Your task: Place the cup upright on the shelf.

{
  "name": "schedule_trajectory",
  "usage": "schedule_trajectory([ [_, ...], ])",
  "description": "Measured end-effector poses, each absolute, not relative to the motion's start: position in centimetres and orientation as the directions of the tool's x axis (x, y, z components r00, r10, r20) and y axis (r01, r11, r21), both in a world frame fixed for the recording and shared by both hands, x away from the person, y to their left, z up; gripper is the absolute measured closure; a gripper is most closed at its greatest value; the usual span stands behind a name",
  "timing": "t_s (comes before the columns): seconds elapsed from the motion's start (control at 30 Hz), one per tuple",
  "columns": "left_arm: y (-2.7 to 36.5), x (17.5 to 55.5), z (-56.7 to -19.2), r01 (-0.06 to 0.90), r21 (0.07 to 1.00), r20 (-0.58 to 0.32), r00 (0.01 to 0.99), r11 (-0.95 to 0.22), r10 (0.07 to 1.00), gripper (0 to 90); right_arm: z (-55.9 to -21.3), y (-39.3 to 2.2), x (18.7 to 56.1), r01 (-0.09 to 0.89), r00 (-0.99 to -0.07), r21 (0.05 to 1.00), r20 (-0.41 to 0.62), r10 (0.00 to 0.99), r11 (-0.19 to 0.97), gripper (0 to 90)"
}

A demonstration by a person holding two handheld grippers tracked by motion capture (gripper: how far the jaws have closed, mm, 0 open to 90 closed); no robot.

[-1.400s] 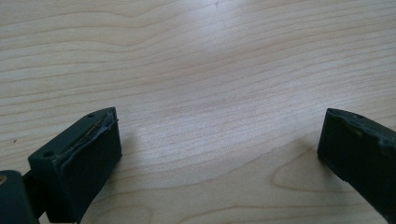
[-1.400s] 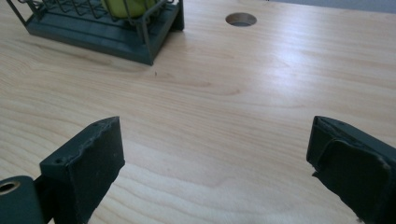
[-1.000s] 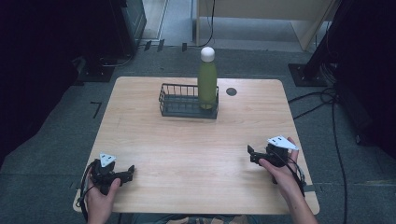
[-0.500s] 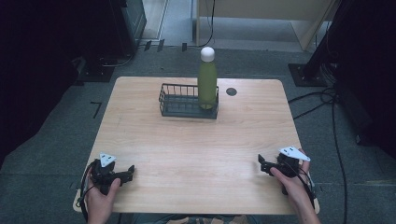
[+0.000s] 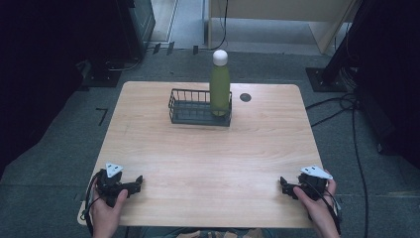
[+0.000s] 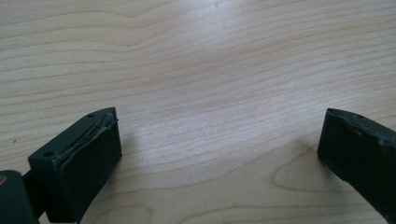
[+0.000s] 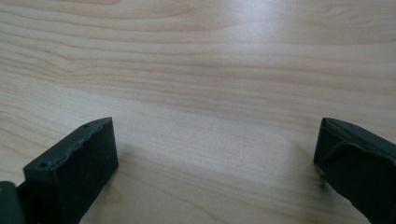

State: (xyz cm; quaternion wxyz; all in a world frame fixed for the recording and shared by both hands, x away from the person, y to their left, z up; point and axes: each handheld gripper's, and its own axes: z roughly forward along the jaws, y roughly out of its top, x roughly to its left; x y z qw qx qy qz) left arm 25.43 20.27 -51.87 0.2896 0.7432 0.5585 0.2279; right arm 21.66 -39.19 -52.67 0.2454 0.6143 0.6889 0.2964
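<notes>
1. Left gripper (image 5: pixel 134 186): rests at the near left corner of the table (image 5: pixel 208 163), jaws apart with bare wood between them.
2. Right gripper (image 5: pixel 284 186): rests at the near right corner; its jaws have just been opening and stand wide apart with nothing between them.
3. Bottle (image 5: pixel 220 84): green with a white cap, upright in the right end of the wire basket (image 5: pixel 190 108) at the far middle of the table, well apart from both grippers.
4. Judged step: both hands are parked, bottle stowed.
5. Good practice: keep both grippers low and wide, clear of the basket, so the tall bottle stays unbumped.
</notes>
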Motion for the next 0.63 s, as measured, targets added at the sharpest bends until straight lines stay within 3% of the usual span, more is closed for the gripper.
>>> schedule_trajectory([
  [0.63, 20.3, 25.4, -51.9, 0.698, 0.685, 0.015, 0.272, -0.208, 0.962, 0.0, -52.7, -40.0, 19.8, 0.7, -0.146, 0.71, 0.028, 0.989, 0.083, 0.0],
])
